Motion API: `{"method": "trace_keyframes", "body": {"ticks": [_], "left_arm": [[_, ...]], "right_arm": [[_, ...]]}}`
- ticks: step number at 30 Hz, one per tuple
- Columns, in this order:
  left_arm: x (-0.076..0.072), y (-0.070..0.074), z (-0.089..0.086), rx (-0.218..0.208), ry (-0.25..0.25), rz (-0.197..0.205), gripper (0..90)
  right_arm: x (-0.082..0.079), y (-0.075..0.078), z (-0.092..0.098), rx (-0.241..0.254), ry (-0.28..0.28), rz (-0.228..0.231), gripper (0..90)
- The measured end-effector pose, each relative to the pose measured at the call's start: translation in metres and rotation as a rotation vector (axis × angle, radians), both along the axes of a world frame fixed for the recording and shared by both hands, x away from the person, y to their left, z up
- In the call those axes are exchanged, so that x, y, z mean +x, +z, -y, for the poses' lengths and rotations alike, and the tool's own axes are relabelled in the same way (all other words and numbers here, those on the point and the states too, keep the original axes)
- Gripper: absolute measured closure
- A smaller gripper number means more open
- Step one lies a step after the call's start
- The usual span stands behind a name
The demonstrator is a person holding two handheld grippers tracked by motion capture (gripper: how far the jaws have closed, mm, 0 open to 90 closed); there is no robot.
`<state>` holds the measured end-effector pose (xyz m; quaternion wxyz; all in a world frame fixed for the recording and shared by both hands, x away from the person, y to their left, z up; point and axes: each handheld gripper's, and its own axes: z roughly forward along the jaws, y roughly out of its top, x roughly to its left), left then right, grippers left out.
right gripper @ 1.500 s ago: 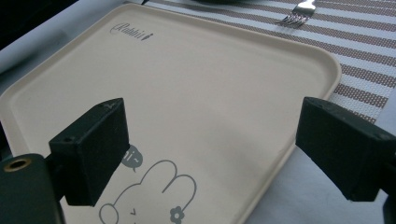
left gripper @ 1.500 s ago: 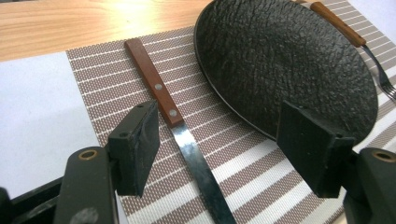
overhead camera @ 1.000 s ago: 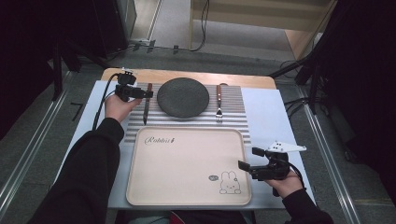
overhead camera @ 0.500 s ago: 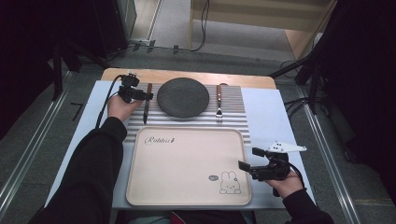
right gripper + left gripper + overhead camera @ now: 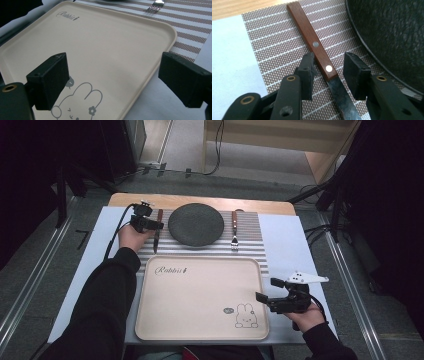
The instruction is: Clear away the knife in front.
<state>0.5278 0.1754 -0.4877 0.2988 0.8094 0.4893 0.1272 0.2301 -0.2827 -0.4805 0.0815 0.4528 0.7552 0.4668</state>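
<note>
A knife [image 5: 156, 242] with a brown wooden handle [image 5: 312, 37] lies on the striped placemat [image 5: 250, 247], left of a dark round plate [image 5: 196, 224]. My left gripper [image 5: 158, 225] straddles the handle's lower end. Its jaws have just been closing, and in the left gripper view [image 5: 329, 58] the left pad sits close against the handle while a gap remains at the right pad. My right gripper [image 5: 265, 290] stands wide open over the right edge of the beige rabbit tray [image 5: 200, 295], with nothing between its jaws [image 5: 113, 75].
A fork [image 5: 234, 230] with a wooden handle lies right of the plate, its tines [image 5: 153, 8] toward the tray [image 5: 100, 45]. The plate's rim [image 5: 392, 37] is close to my left gripper's right finger. A pale sheet [image 5: 290, 240] covers the table around the placemat.
My left gripper has sunk slightly onto the knife handle. The right gripper has not moved.
</note>
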Motion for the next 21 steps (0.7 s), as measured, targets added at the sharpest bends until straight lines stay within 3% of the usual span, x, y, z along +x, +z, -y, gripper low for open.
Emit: {"method": "trace_keyframes", "body": {"ticks": [2,6,9,16,21], "left_arm": [[-0.001,-0.001,0.001,0.016,0.015,0.013,67.8],[-0.007,-0.006,0.000,-0.016,0.052,0.051,69.8],[-0.011,-0.008,0.003,0.015,0.059,0.090,70.4],[-0.012,-0.007,0.006,0.019,0.089,0.092,71.8],[-0.011,-0.005,0.006,0.012,0.127,0.064,75.2]], "right_arm": [[0.000,0.000,0.000,0.000,-0.001,0.000,8.2],[0.000,-0.001,0.001,-0.006,-0.009,-0.002,8.2],[0.000,-0.001,0.001,-0.009,-0.012,-0.001,8.2],[0.000,-0.001,0.002,-0.007,-0.012,-0.001,8.2],[0.001,-0.002,0.002,-0.008,-0.009,-0.002,8.2]]}}
